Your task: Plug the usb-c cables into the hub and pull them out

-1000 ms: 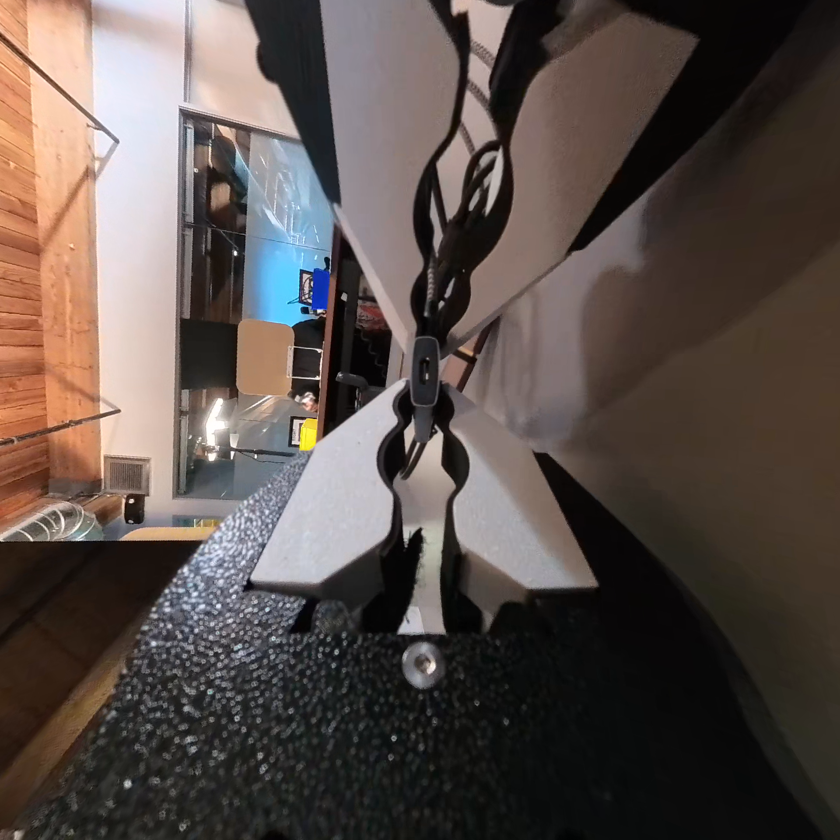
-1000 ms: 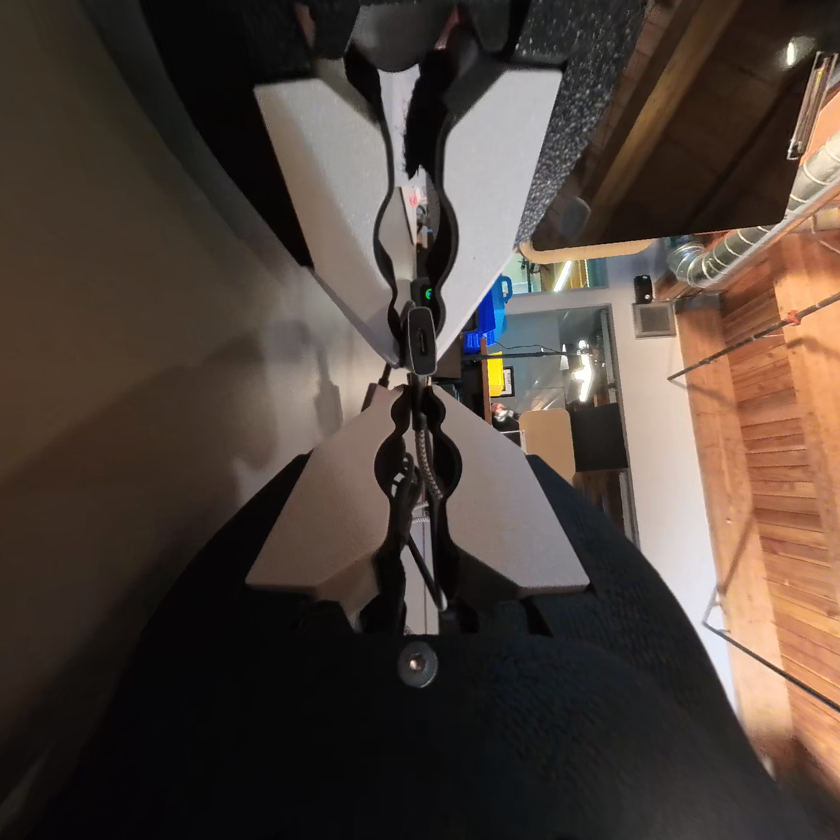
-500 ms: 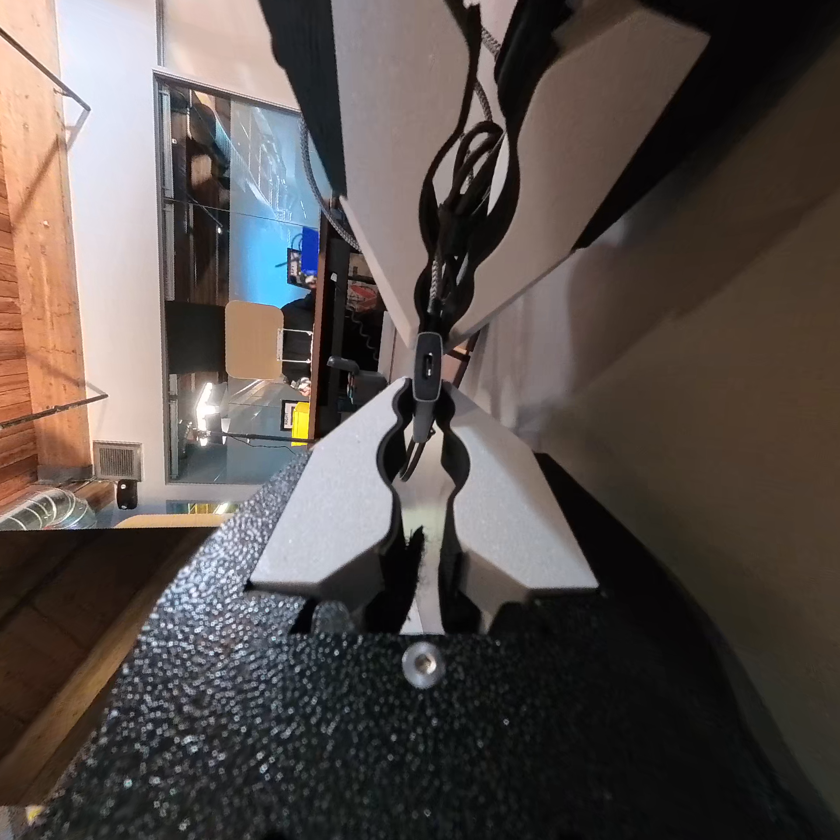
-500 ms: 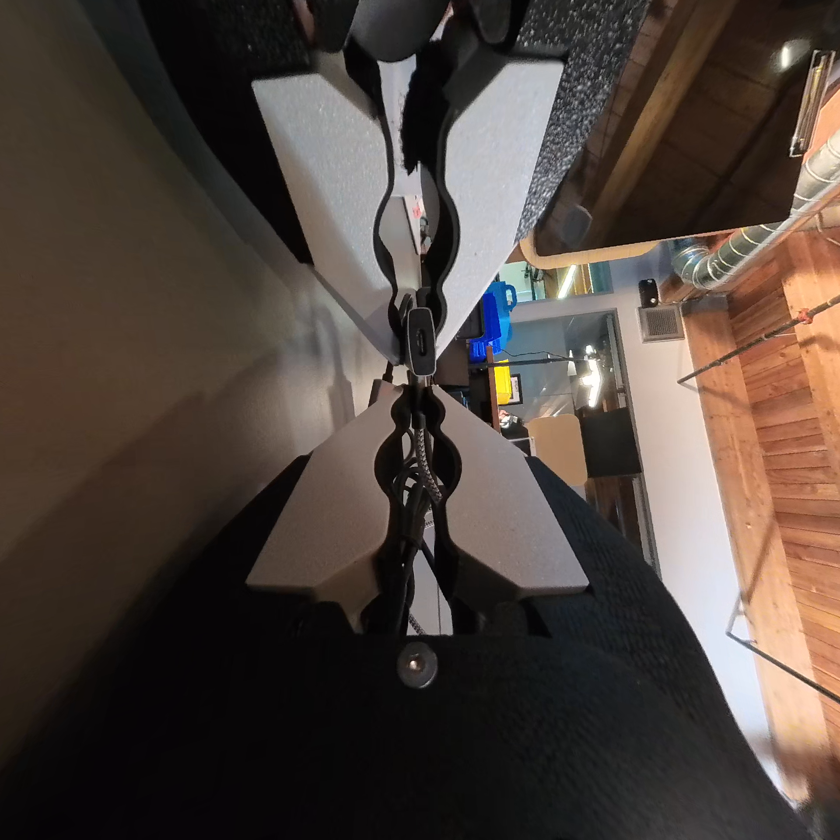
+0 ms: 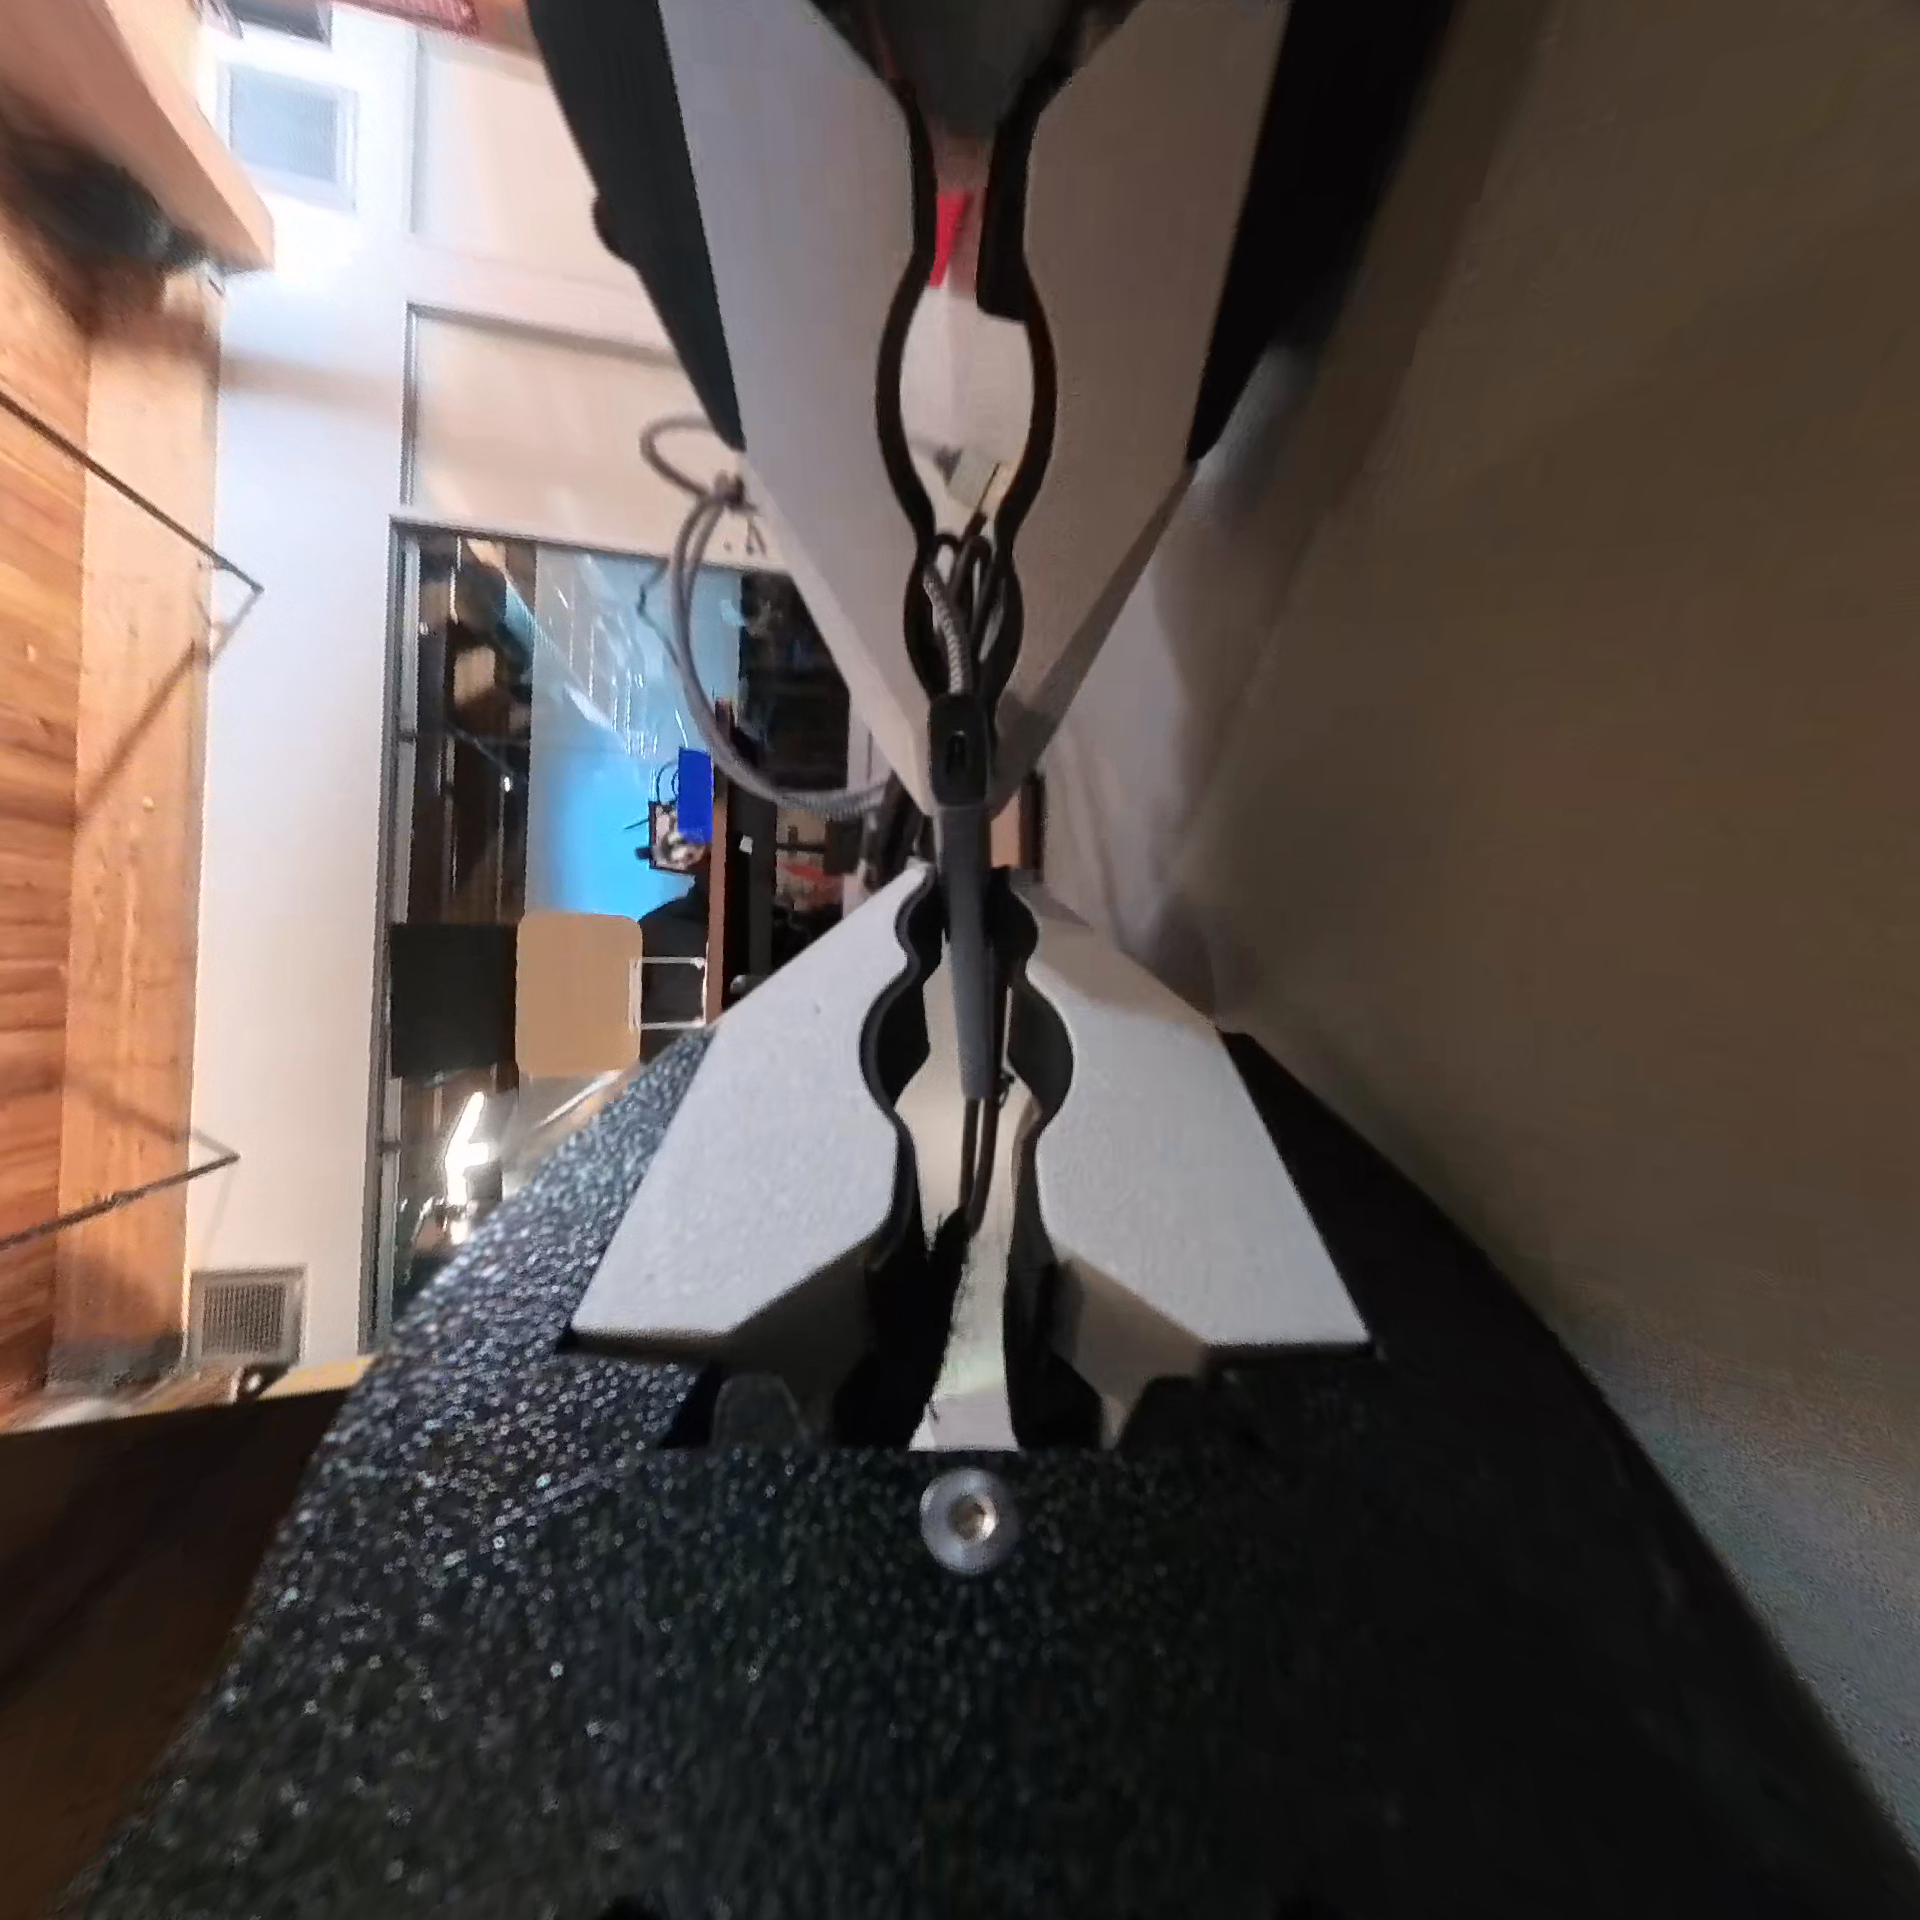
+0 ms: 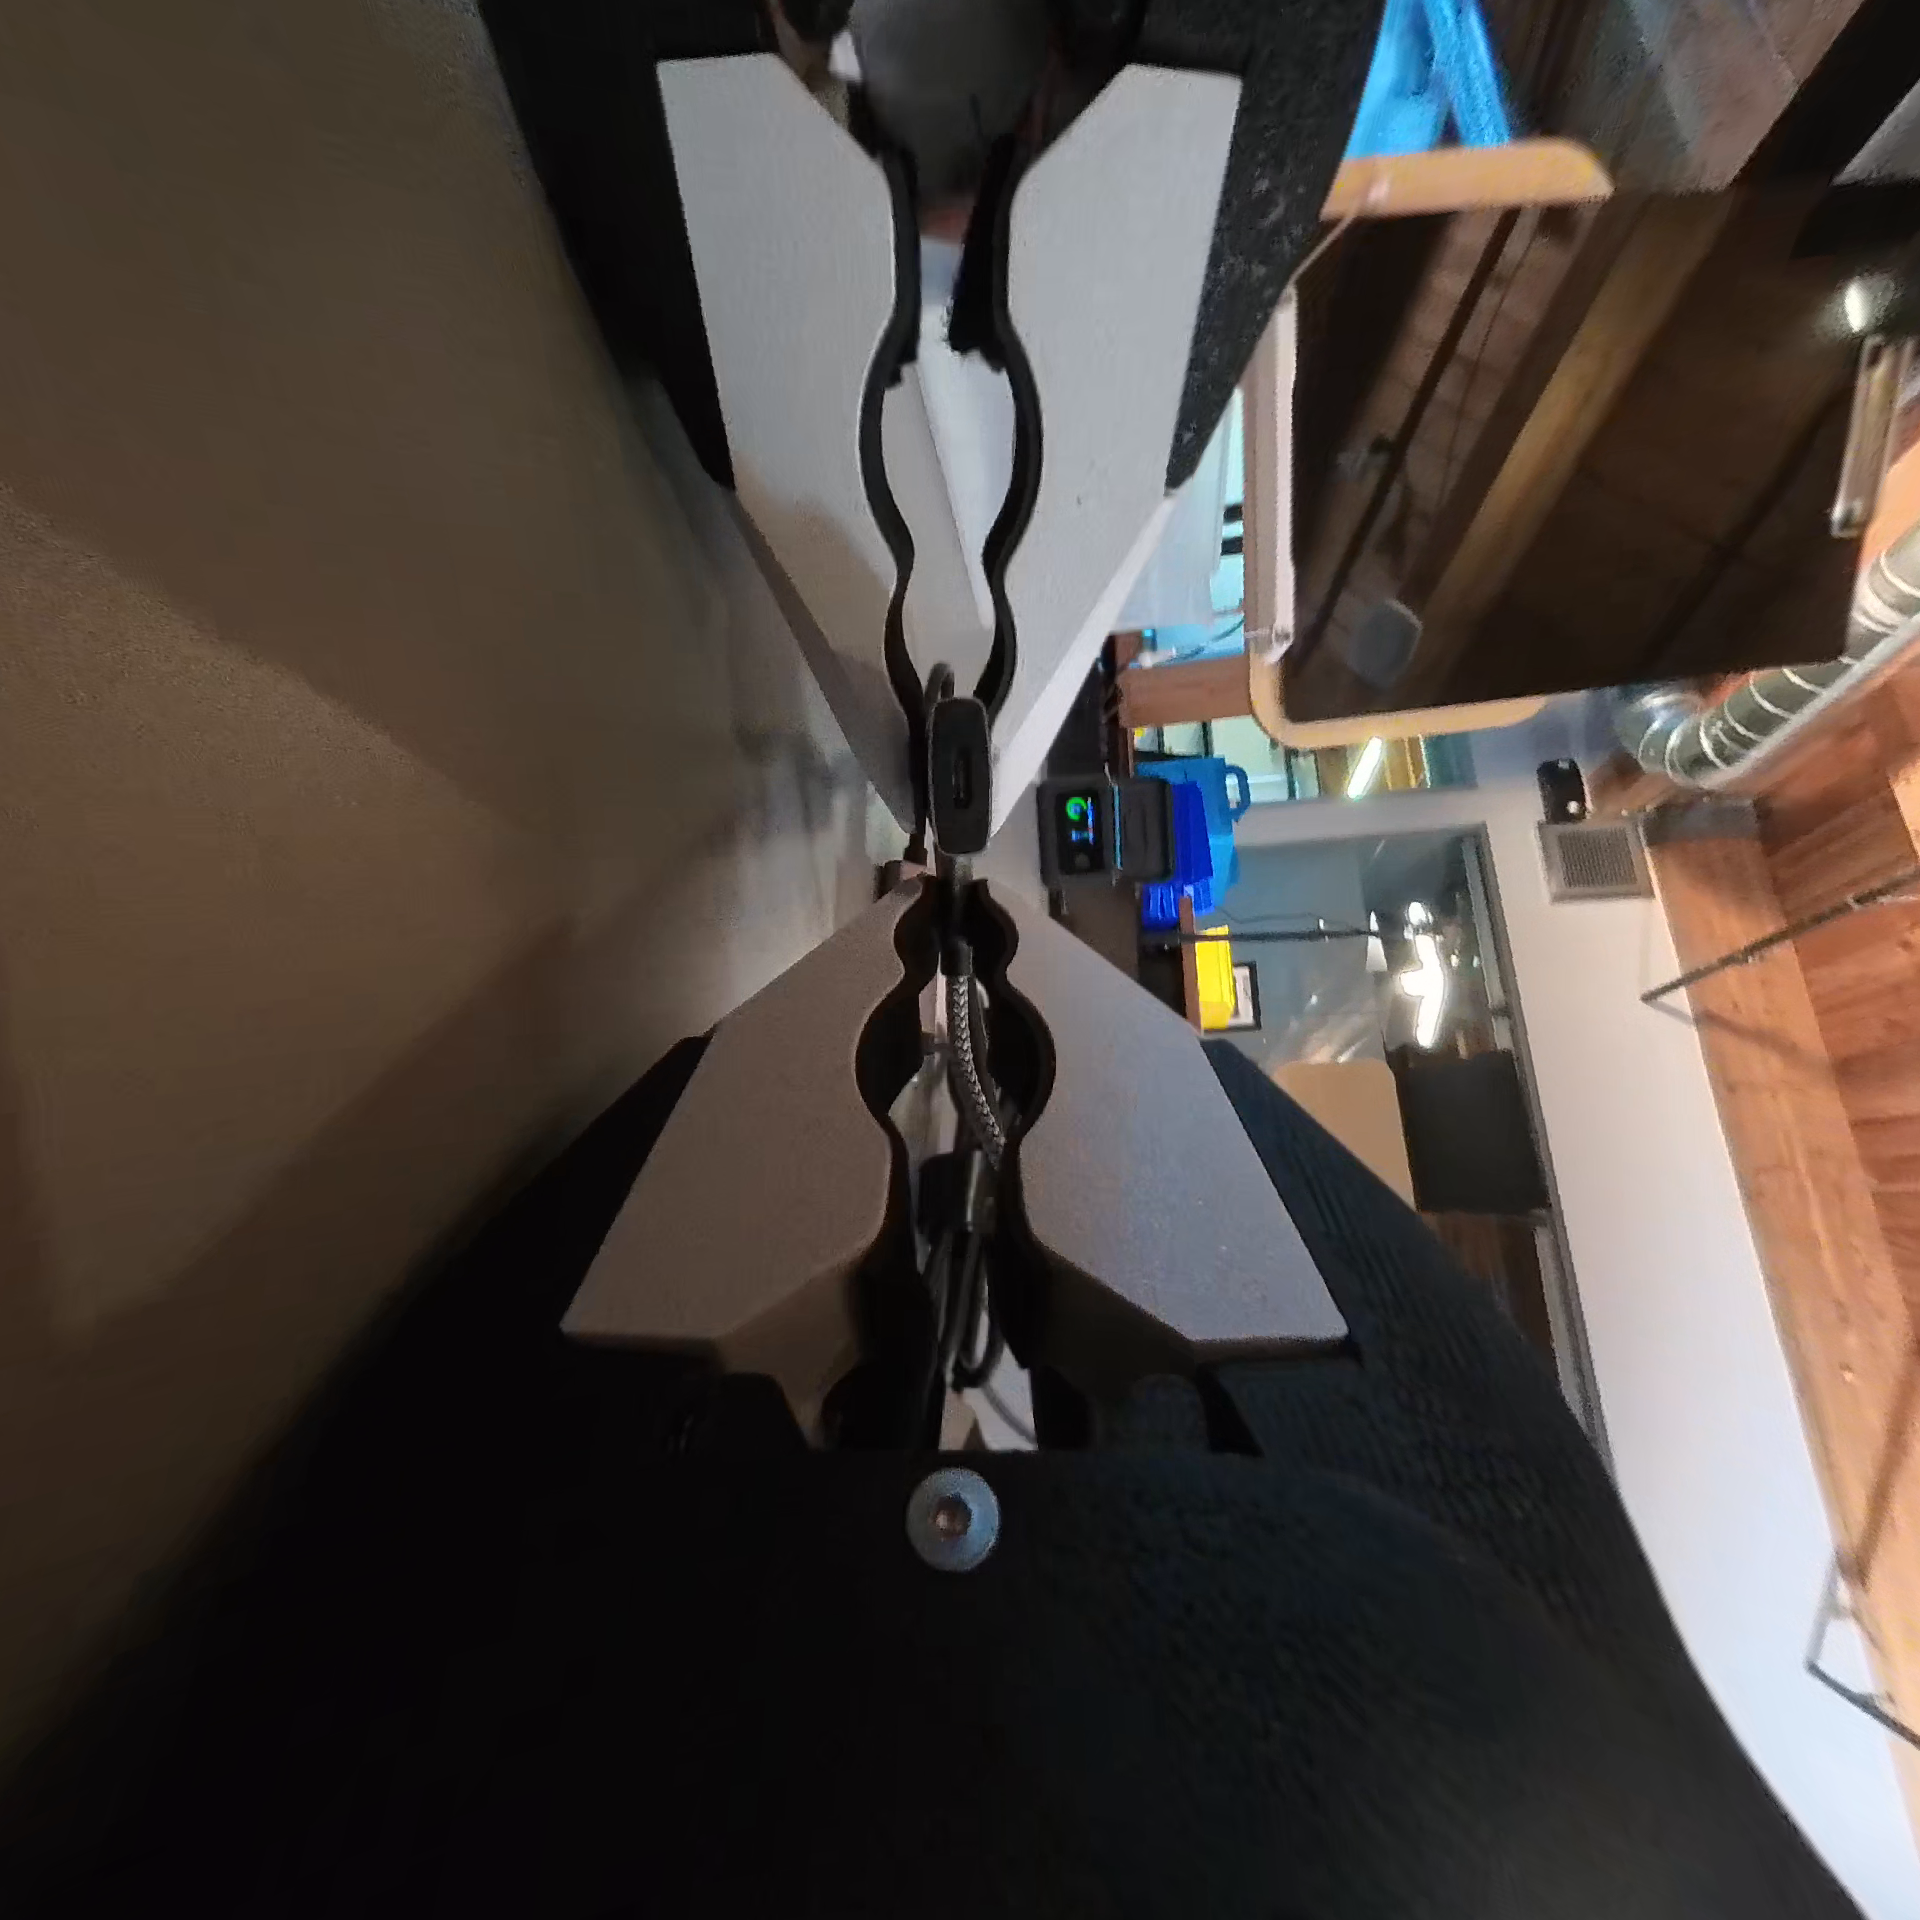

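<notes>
The two grippers meet tip to tip, rolled sideways along a pale table top [image 5: 1610, 935]. My left gripper [image 5: 966, 885] is shut on the slim grey hub [image 5: 971, 997], seen edge-on, with thin black leads behind it. My right gripper [image 6: 956, 885] is shut on the plug end of a braided usb-c cable [image 6: 971, 1049]. A dark connector body [image 6: 956, 774] with a small slot sits at the junction, in line with the cable; it also shows in the left wrist view [image 5: 956, 753]. I cannot tell how deep the plug is seated. Each view shows the other gripper's fingers [image 5: 810, 364] [image 6: 790, 343] above.
A loose loop of grey braided cable [image 5: 707, 644] hangs beside the right gripper. A small device with a lit green display [image 6: 1075, 831] and blue bins [image 6: 1195, 821] stand behind. A wood-panelled wall [image 5: 62, 831] and a glass partition [image 5: 582, 831] are far off.
Both grippers have swung together, still tip to tip, and the background has slid. The hub now shows as a long thin edge. The loose cable loop has swung into the left wrist view.
</notes>
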`<state>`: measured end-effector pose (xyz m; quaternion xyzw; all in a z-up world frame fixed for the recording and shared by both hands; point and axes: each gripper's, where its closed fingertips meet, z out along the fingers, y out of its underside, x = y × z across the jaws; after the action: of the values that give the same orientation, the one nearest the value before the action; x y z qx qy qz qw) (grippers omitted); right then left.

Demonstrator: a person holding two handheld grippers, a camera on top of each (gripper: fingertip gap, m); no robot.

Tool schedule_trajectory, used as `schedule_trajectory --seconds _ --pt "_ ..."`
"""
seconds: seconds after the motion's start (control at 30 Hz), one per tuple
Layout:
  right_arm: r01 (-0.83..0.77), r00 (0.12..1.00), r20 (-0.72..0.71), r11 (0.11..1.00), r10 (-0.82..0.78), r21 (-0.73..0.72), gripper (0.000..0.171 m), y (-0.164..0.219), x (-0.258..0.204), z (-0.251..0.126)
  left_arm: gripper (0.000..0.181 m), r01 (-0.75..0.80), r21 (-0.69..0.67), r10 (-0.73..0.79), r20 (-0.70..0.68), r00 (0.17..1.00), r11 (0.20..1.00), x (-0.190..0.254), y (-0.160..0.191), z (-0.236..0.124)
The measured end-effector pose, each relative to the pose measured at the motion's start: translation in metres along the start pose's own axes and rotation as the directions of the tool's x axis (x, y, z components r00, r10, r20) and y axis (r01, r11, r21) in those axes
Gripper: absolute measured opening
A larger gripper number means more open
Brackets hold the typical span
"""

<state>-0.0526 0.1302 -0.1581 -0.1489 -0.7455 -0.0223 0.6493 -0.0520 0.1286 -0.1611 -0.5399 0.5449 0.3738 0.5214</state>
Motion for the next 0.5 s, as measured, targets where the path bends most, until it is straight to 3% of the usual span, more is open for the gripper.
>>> schedule_trajectory --seconds 0.27,0.5 --pt "-0.061 0.997 0.055 0.991 0.055 0.121 0.003 -0.030 -0.011 -0.033 0.008 0.022 0.188 -0.013 -0.049 0.999 0.982 0.011 -0.032 -0.031" --pt "-0.097 0.991 0.106 0.984 0.082 0.147 0.004 -0.033 -0.019 -0.040 0.008 0.008 0.216 0.008 -0.073 0.997 0.976 0.017 -0.038 -0.035"
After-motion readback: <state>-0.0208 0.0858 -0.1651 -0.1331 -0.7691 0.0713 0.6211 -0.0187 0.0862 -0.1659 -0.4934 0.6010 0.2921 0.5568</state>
